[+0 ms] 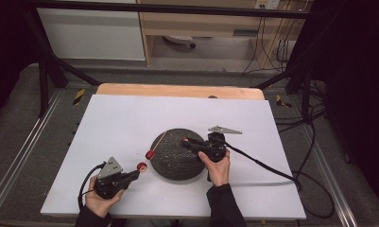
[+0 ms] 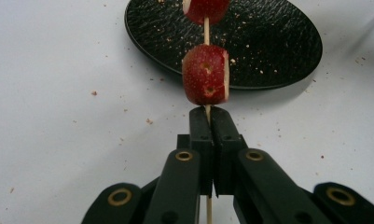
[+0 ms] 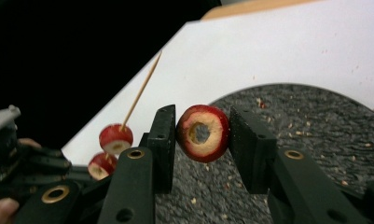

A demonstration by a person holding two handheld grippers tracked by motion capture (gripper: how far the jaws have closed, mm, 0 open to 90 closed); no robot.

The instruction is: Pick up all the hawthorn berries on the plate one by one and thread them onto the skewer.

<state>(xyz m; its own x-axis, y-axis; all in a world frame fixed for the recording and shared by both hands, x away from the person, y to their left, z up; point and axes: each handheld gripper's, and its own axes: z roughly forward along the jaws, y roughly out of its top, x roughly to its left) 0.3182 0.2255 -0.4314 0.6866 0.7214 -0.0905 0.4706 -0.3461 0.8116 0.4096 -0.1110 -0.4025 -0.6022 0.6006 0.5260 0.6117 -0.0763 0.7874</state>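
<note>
We hold the left tool (image 1: 139,174) low over the white desk (image 1: 111,123), its jaws pressed together on a thin wooden skewer (image 2: 206,30). The skewer runs from the jaws up and forward, toward the black plate (image 1: 177,163). Two red fruit slices are threaded on it: the near slice (image 2: 206,74) sits just beyond the jaw tips, the far slice (image 2: 206,9) higher up the stick, at the plate's edge. In the high view both slices lie left of the plate, the skewer tip over its rim.

We hold the right tool (image 3: 202,133) above the plate, jaws pinching a third slice (image 3: 203,133) by its red skin, the cored cut face toward the camera. Crumbs (image 3: 287,126) speckle the plate and the desk.
</note>
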